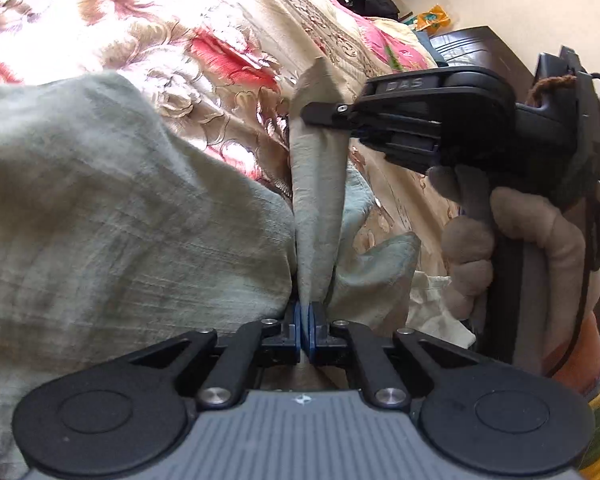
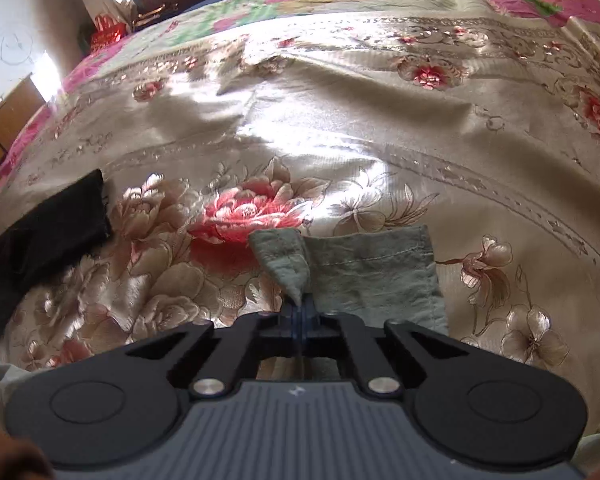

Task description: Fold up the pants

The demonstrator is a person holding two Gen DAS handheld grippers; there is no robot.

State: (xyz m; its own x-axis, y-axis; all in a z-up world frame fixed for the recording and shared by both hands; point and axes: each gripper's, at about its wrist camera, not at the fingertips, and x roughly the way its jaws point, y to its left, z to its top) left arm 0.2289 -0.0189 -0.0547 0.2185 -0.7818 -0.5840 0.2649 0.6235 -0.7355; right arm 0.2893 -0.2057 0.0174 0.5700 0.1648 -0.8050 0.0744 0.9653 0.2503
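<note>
Pale grey-green woven cotton pants (image 1: 100, 208) lie bunched on the bed w/ shiny beige floral satin bedspread (image 2: 340, 128). Left claw (image 1: 305, 320) is clenched on a fold of the pants, blue pads pinching the cloth. Right claw (image 2: 300, 316) is clenched on the pants' stitched hem corner (image 2: 288, 264), lifting it into a peak above the bedspread; a gloved hand (image 1: 512, 240) grips its handle. Black cloth (image 2: 40, 236) lies on the bedspread, well apart from the pants, on the left in the right wrist view.
</note>
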